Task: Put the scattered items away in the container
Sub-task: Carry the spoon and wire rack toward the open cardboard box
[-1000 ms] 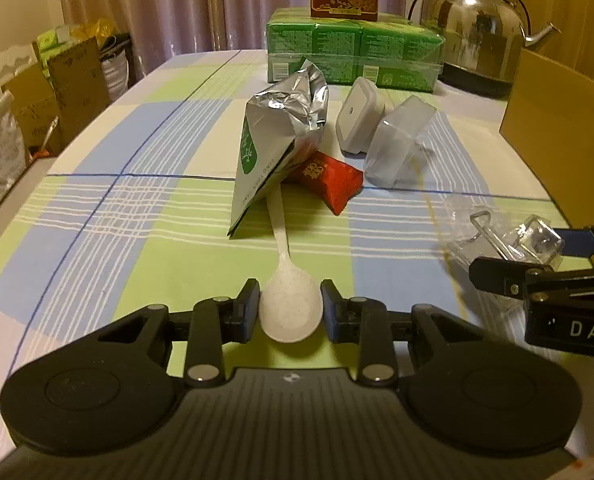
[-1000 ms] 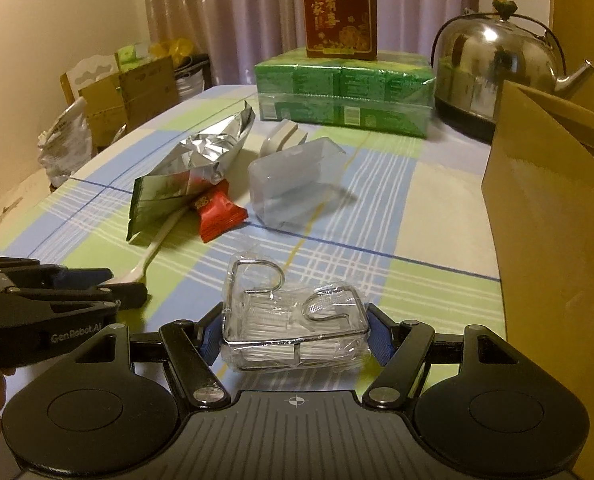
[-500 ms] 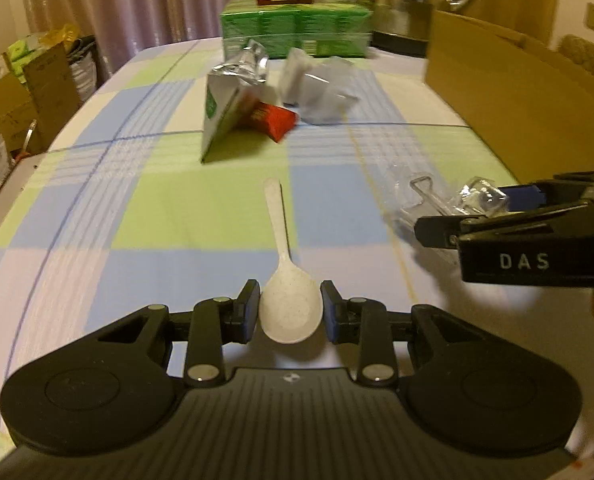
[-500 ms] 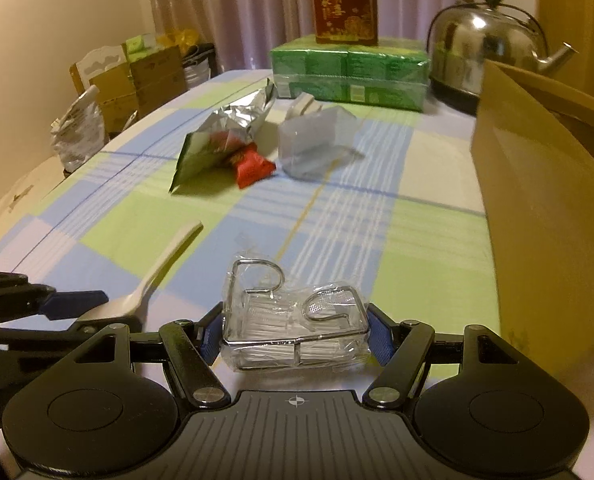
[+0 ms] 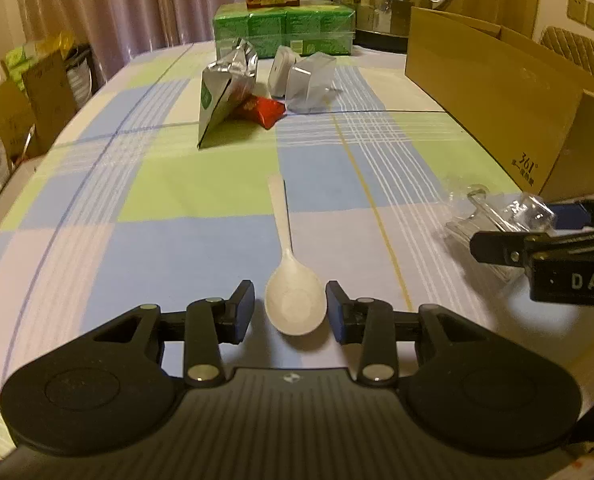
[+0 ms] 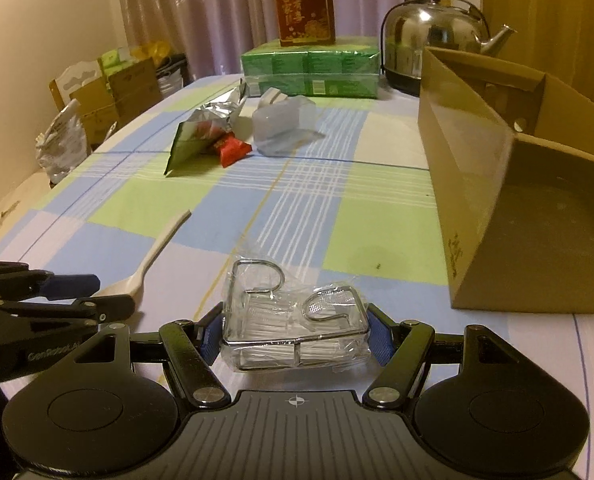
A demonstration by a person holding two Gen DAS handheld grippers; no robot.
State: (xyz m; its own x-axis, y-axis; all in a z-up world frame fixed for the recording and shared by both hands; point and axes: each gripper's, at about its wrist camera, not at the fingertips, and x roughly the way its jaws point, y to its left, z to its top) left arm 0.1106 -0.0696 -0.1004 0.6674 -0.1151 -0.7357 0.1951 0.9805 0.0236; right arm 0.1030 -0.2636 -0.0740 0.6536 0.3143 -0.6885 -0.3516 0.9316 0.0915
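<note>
Nothing visibly sits in the cardboard box (image 6: 537, 216) at the frame's right, though its interior is dim; the right gripper (image 6: 295, 330) pinches a wrapped wire rack (image 6: 295, 332) at lower centre. The left gripper (image 5: 290, 312) is spread around a white spoon (image 5: 293, 292) without touching it; foil pouch (image 5: 225, 92), red packet (image 5: 267, 110) and clear tubs (image 5: 311, 84) wait at upper centre.

Surface: table (image 5: 201, 184) under checked cloth, blue, green and white squares
Near edge: white spoon (image 5: 293, 284) flat on cloth, bowl nearest, handle pointing away; wrapped wire rack (image 6: 297, 328) to its right
Right side: open cardboard box (image 6: 509, 200) standing on cloth
Middle: silver foil pouch (image 5: 227, 92) over a red packet (image 5: 267, 110); clear plastic tub (image 5: 311, 84) and white lidded tub (image 5: 281, 70) just beside
Far end: green shrink-wrapped packs (image 5: 285, 28); steel kettle (image 5: 385, 4) on its base
</note>
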